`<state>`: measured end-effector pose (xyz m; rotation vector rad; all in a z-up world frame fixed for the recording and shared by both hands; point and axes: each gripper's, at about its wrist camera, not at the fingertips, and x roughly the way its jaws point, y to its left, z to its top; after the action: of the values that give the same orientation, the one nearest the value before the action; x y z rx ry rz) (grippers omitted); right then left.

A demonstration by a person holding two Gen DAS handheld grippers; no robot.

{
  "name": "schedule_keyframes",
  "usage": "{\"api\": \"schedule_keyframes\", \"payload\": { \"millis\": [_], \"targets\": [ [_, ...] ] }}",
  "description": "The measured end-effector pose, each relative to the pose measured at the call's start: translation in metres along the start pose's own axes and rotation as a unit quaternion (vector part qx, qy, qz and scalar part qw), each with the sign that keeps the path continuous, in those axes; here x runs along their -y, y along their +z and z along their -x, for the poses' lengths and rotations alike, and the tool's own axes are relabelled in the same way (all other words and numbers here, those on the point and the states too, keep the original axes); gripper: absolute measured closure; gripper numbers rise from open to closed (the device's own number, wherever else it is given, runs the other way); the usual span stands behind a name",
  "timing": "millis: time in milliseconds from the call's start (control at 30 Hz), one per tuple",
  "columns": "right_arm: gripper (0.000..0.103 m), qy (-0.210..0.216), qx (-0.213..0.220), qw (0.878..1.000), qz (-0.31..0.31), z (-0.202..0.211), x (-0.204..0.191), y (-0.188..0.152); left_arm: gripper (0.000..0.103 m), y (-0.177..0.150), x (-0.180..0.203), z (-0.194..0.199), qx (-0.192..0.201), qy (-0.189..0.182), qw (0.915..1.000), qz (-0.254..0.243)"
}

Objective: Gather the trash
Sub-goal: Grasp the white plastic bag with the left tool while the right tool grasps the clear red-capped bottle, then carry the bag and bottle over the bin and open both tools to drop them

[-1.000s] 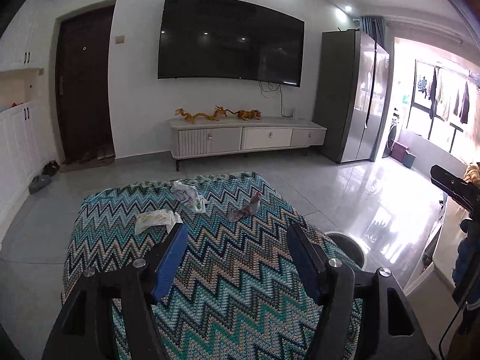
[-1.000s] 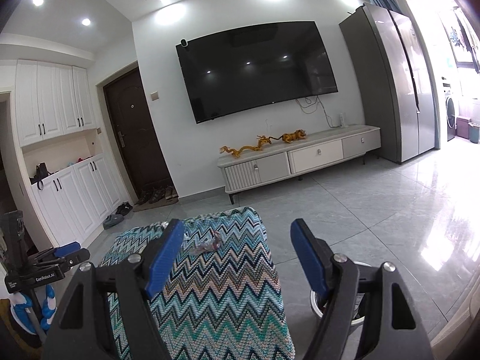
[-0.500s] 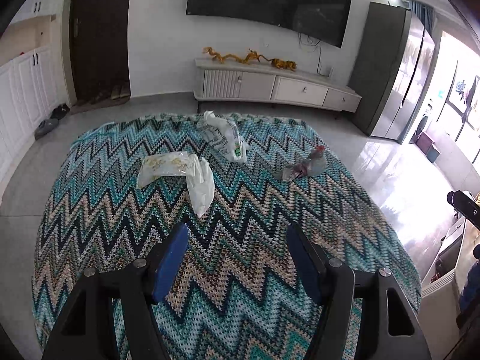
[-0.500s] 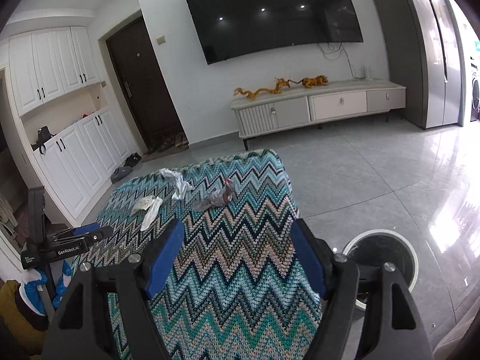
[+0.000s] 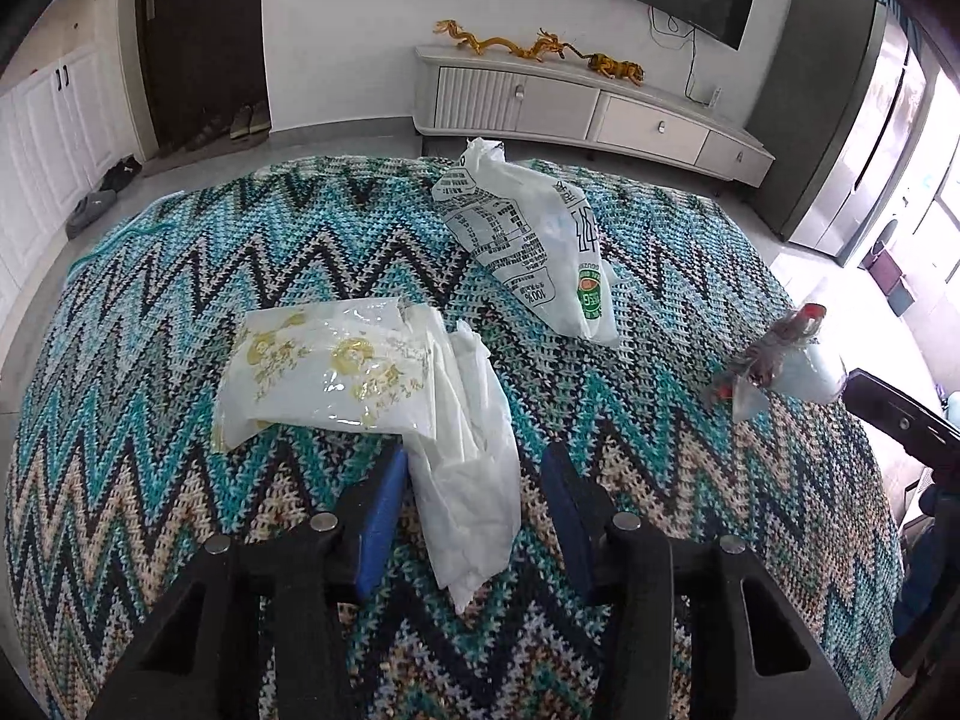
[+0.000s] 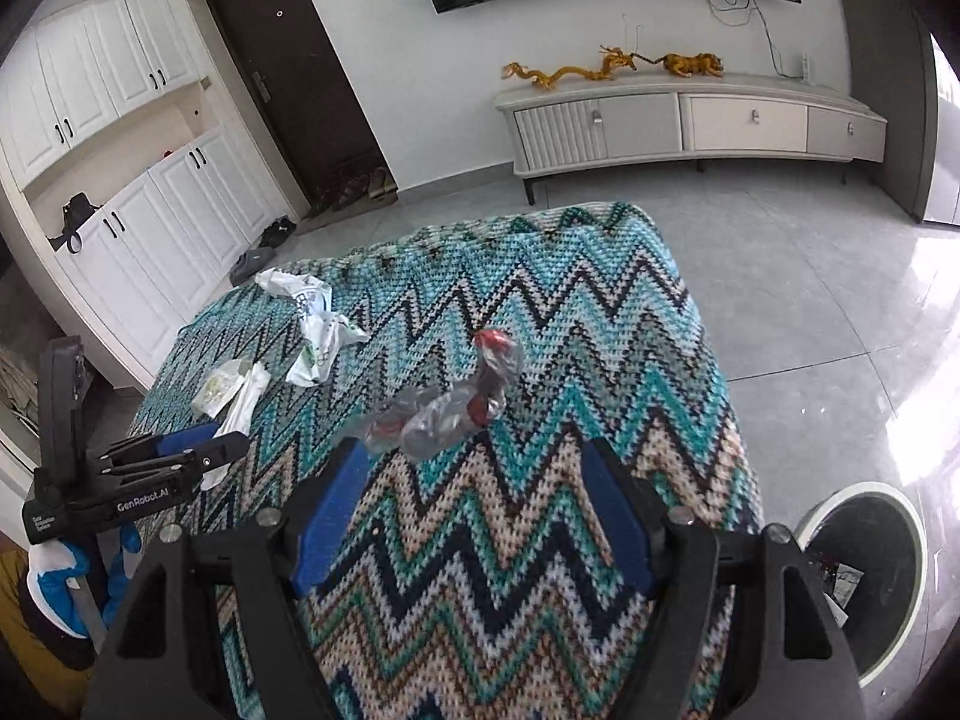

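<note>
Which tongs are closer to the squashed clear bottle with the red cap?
Right. The right tongs sit open just short of the crushed bottle. The left tongs straddle the white tissue, far left of it.

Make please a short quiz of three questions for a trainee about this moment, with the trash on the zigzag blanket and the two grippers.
1. True or false: the left gripper is already shut on the white tissue.
2. Which piece lies nearest ahead of the right gripper? A) the printed plastic bag B) the crushed clear bottle C) the yellow-flowered wrapper
3. Where is the trash bin in the right wrist view?

Key
1. False: its jaws are open, with the tissue lying between them.
2. B
3. On the floor at the lower right, beside the zigzag blanket.
</note>
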<state>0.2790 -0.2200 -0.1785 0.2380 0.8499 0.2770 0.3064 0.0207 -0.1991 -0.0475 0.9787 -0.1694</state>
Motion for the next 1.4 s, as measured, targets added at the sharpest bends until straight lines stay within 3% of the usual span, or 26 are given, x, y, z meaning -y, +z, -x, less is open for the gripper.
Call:
{"api": "schedule_keyframes", "payload": {
  "millis": [100, 167, 233, 400, 700, 1000, 1233, 1400],
  "targets": [
    [0.032, -0.002, -0.007, 1.000, -0.010, -0.023, 0.003, 0.010, 0.069, 0.002, 0.001, -0.007, 0.002, -0.002, 1.0000, -0.001],
    [0.037, 0.001, -0.010, 1.000, -0.022, -0.033, 0.006, 0.014, 0.087, 0.002, 0.001, -0.006, 0.000, -0.023, 0.9997, 0.001],
    [0.053, 0.006, -0.014, 1.000, -0.026, -0.042, 0.007, 0.016, 0.090, 0.000, 0.001, -0.005, -0.001, -0.033, 0.9995, 0.000],
    [0.080, 0.012, -0.023, 0.999, -0.028, -0.050, 0.006, 0.014, 0.093, -0.010, 0.011, 0.003, -0.001, -0.043, 0.9990, -0.013],
    [0.084, 0.030, -0.002, 0.999, -0.012, -0.008, -0.002, -0.006, 0.094, -0.029, 0.044, 0.042, 0.019, -0.038, 0.9979, -0.048],
    [0.084, 0.019, 0.058, 0.998, -0.003, 0.083, 0.010, -0.024, 0.094, -0.036, 0.087, 0.104, 0.057, -0.040, 0.9929, -0.096],
    [0.084, -0.024, 0.113, 0.993, -0.014, 0.164, 0.053, -0.048, 0.094, -0.036, 0.170, 0.136, 0.087, -0.047, 0.9799, -0.173],
    [0.084, -0.067, 0.134, 0.988, -0.047, 0.207, 0.105, -0.070, 0.094, -0.044, 0.243, 0.147, 0.124, -0.035, 0.9624, -0.239]
  ]
}}
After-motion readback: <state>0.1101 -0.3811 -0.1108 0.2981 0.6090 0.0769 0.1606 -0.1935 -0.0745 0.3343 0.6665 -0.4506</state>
